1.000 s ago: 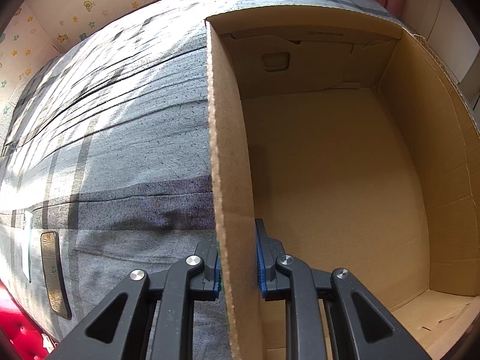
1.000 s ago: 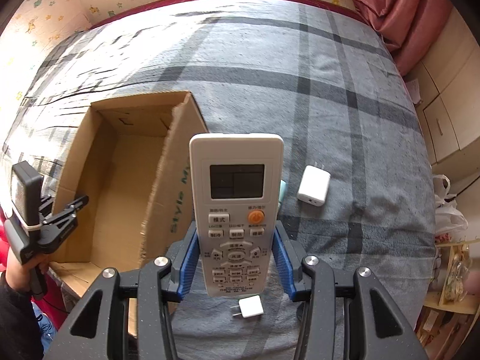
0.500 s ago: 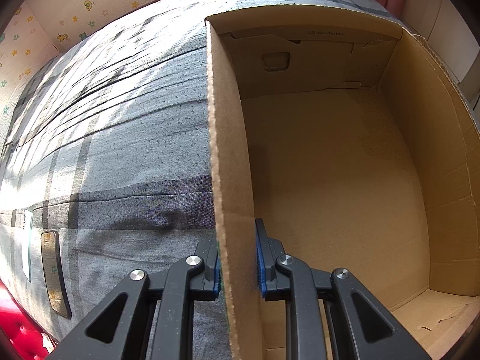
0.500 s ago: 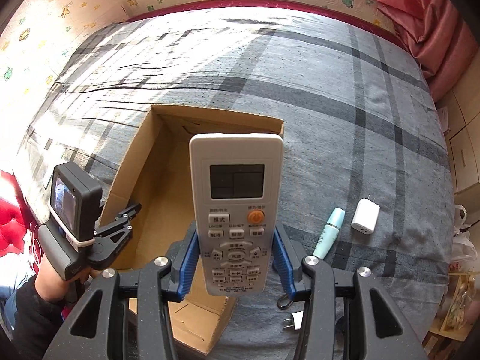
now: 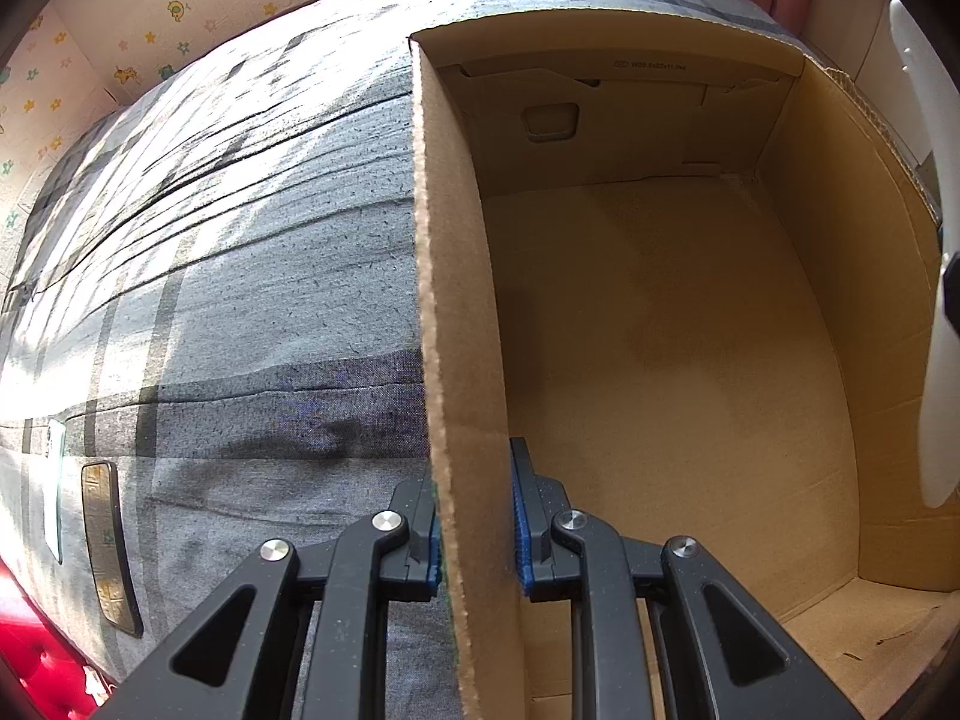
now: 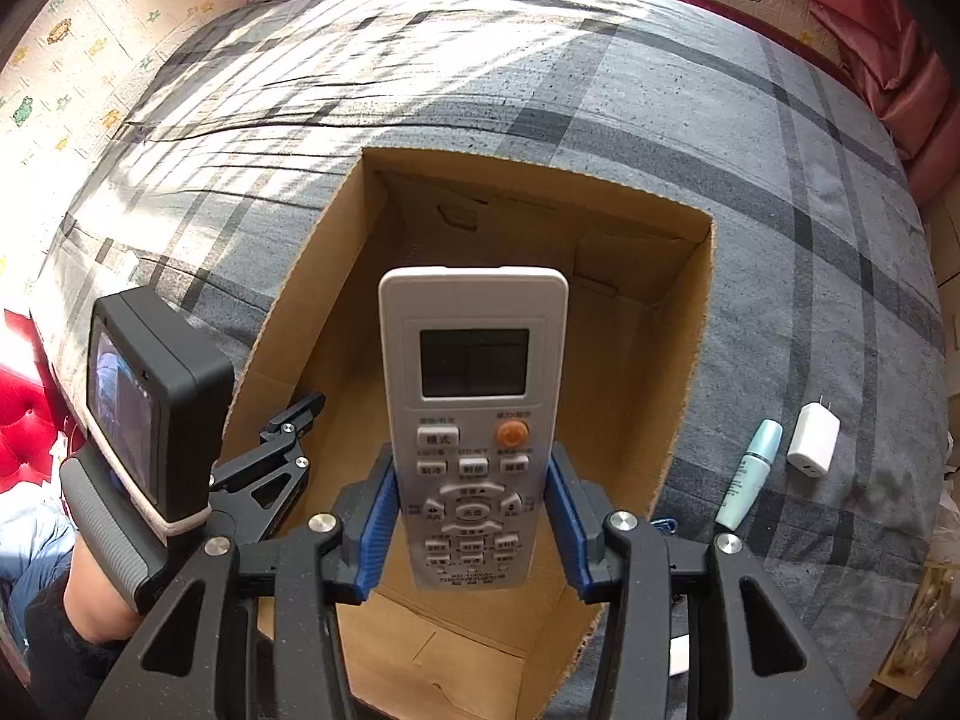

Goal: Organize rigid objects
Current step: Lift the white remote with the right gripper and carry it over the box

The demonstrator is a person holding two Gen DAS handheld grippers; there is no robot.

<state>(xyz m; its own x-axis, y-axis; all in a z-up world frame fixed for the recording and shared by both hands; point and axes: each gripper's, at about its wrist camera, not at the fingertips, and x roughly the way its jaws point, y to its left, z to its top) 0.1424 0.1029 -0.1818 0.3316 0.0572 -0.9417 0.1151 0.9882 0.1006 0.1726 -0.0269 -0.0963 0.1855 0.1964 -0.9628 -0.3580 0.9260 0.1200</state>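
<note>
An open cardboard box (image 6: 690,360) lies on a grey plaid bedspread; its inside shows bare in the left wrist view (image 5: 690,360). My left gripper (image 5: 474,516) is shut on the box's left wall (image 5: 456,300); it also shows in the right wrist view (image 6: 288,426). My right gripper (image 6: 474,516) is shut on a white air-conditioner remote (image 6: 474,408), held above the box opening. The remote's white edge shows at the right rim of the left wrist view (image 5: 942,390).
A teal tube (image 6: 750,474) and a white charger plug (image 6: 813,438) lie on the bedspread (image 6: 780,180) right of the box. A flat bronze-coloured object (image 5: 108,546) and a white strip (image 5: 55,480) lie left of the box. A red headboard edge (image 5: 36,660) is near.
My right gripper has carried the remote left, from beside the box to over its opening. The left gripper has kept its hold on the box wall.
</note>
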